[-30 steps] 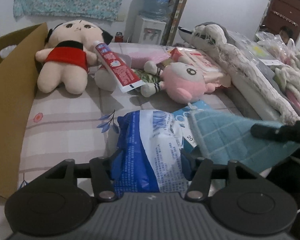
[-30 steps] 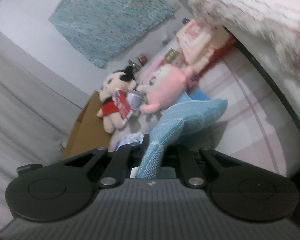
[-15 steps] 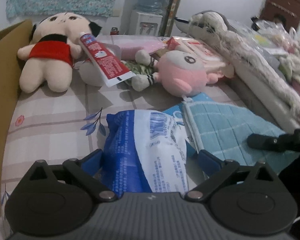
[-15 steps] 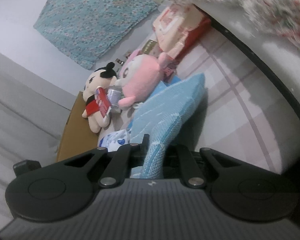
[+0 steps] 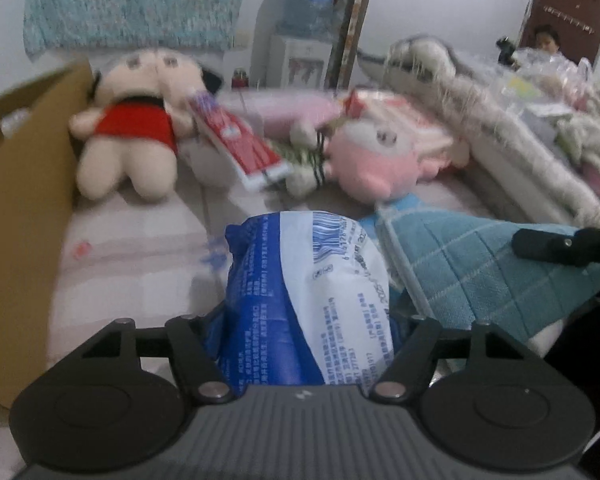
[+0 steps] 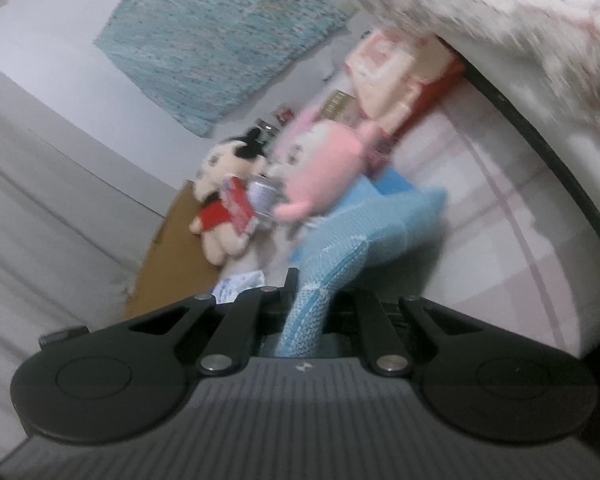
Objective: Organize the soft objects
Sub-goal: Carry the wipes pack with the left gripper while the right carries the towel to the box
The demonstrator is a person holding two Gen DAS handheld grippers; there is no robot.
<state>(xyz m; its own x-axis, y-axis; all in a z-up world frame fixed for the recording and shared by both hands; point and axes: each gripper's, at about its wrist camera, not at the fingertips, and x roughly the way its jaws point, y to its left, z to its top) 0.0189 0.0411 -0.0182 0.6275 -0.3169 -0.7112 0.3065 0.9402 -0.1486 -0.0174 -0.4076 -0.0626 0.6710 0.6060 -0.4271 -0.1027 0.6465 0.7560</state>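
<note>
Nothing is reading clearly: the blue and white plastic pack (image 5: 304, 304) is showing a barcode and lines of small print too blurred to make out, and the red tube (image 5: 240, 140) is bearing illegible white lettering.

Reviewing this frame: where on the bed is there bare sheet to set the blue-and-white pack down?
Bare sheet lies between the cardboard box, the red-dressed doll and the blue-and-white pack. In the right wrist view, another strip runs between the blue towel and the fluffy blanket. The far middle, around the pink plush and toothpaste box, is crowded.
</note>
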